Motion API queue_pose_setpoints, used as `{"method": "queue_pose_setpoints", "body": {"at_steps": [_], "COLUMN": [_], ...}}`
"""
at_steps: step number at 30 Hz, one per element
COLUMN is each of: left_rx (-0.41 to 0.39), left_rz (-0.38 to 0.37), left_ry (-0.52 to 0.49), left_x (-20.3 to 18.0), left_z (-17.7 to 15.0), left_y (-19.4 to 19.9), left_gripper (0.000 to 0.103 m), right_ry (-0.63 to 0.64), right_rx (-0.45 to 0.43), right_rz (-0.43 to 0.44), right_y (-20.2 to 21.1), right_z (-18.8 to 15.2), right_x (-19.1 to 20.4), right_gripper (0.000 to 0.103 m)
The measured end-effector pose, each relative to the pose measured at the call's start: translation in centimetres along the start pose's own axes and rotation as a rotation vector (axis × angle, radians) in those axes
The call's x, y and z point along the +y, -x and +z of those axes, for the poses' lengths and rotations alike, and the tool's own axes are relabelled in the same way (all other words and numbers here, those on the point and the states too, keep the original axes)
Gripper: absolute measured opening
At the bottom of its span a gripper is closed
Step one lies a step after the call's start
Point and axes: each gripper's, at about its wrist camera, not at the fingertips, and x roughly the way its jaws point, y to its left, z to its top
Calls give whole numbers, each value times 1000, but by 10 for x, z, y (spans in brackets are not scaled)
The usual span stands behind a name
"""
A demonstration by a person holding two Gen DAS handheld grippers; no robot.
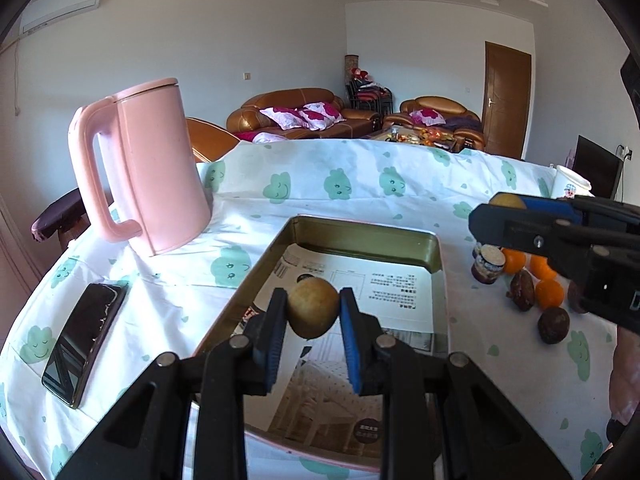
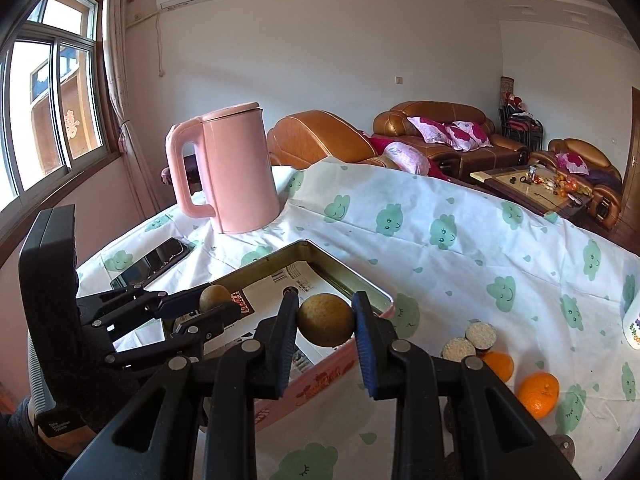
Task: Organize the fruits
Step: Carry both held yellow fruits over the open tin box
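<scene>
My left gripper is shut on a yellow-brown round fruit and holds it above the gold tin tray, which is lined with printed paper. My right gripper is shut on a second yellow-brown fruit over the tray's right rim. The right gripper shows in the left wrist view, the left gripper in the right wrist view. Oranges and dark brown fruits lie on the cloth right of the tray. Oranges also show in the right wrist view.
A pink kettle stands at the back left. A black phone lies left of the tray. Small jars stand by the fruit pile, seen too in the right wrist view. A paper cup stands at the far right.
</scene>
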Motion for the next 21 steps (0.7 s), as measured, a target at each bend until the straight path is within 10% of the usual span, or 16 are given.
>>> {"method": "queue_pose_setpoints", "body": {"at_steps": [21], "left_rx": [65], "left_rz": [22], "left_ry": [-20], "left_x": [13], "left_z": [2], "left_y": [-33], "left_gripper": [27], "right_ry": [9], "right_rx": [106], "right_rz": [31], "right_y": [-60], "right_z": [-16], "right_x": [16], "right_gripper": [29]}}
